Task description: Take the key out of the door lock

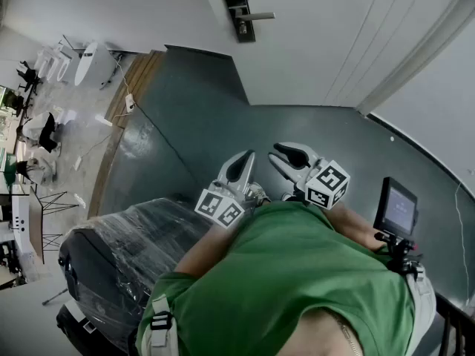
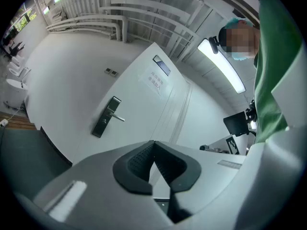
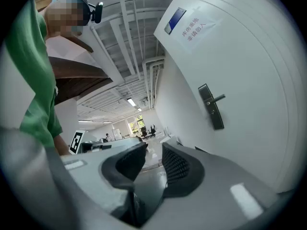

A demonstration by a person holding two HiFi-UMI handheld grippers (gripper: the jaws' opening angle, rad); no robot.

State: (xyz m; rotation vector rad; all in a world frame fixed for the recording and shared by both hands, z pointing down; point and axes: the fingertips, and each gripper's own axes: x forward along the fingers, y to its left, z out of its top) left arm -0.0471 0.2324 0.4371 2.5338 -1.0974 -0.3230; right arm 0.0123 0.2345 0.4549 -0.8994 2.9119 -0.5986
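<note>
A white door carries a dark lock plate with a lever handle pointing right. The lock plate also shows in the left gripper view, and the lock plate in the right gripper view. A key is too small to make out in any view. Both grippers are held level, close to the person's chest and far from the door. My left gripper is shut, its pads meeting with nothing between them. My right gripper is open by a narrow gap and empty.
A black suitcase wrapped in plastic film stands at the lower left. A small screen on a mount sits at the right. Dark grey floor lies between me and the door. Office chairs and gear are far left.
</note>
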